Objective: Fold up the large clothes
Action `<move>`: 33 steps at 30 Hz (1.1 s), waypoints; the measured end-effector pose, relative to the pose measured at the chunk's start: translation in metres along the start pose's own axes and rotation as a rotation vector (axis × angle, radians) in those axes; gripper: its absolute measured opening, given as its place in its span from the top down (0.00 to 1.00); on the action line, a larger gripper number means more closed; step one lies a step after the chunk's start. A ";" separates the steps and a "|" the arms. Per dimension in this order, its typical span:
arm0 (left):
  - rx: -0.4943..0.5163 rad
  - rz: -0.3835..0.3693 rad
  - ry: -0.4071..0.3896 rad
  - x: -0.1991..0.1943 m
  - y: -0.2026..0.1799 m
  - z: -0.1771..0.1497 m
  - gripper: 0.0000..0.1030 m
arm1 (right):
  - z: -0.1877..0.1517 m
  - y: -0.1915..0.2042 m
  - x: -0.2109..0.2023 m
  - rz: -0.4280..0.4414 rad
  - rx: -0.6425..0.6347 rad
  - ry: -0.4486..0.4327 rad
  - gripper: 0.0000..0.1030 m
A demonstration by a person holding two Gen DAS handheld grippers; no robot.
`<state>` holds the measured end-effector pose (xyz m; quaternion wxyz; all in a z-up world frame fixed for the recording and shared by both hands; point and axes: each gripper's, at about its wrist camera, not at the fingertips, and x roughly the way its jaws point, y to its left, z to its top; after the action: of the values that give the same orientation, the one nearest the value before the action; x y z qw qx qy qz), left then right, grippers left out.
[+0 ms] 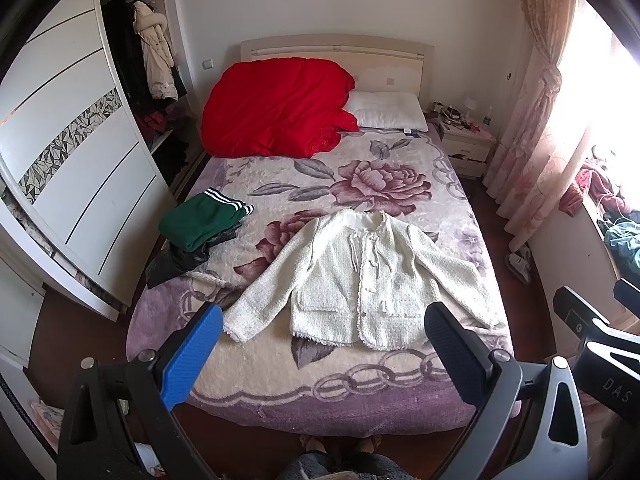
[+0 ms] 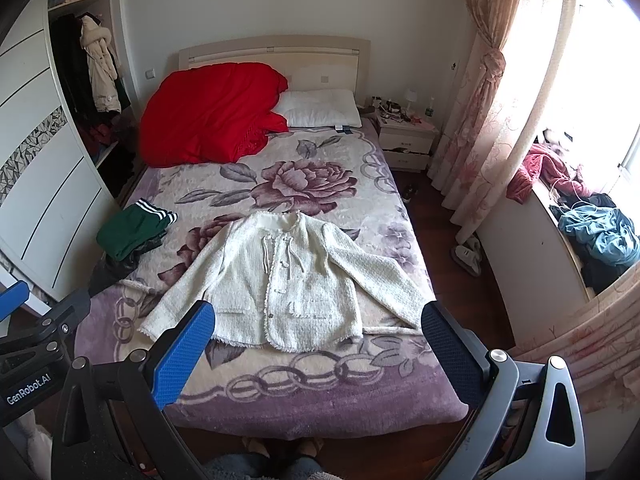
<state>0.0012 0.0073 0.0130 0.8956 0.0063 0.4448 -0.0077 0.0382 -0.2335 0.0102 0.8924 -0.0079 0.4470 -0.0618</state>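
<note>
Cream jacket (image 1: 362, 276) lies spread flat, front up, sleeves angled out to each side, on the near half of the bed (image 1: 280, 396) over the floral blanket. Your left gripper (image 1: 322, 330) hangs above the foot of the bed with its fingers (image 1: 192, 356) spread wide and nothing between them, clear of the jacket's hem. Your right gripper (image 2: 318, 330) sits just beside it, its fingers (image 2: 184, 352) equally wide apart and empty. To the jacket's left, near the bed edge, you have a folded green garment (image 1: 202, 220) on a small dark pile. A red duvet (image 1: 272, 108) and white pillow (image 1: 386, 110) sit at the headboard.
</note>
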 end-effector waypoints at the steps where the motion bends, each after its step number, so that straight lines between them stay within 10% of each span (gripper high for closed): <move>1: 0.001 0.000 -0.001 -0.001 -0.001 0.000 0.00 | 0.000 0.000 0.000 0.000 -0.001 0.000 0.00; 33: 0.002 -0.009 -0.022 -0.008 -0.007 0.000 0.00 | 0.009 -0.005 -0.012 0.004 0.006 -0.012 0.00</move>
<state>-0.0039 0.0006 0.0195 0.9003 0.0050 0.4351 -0.0120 0.0381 -0.2373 0.0254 0.8951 -0.0047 0.4417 -0.0611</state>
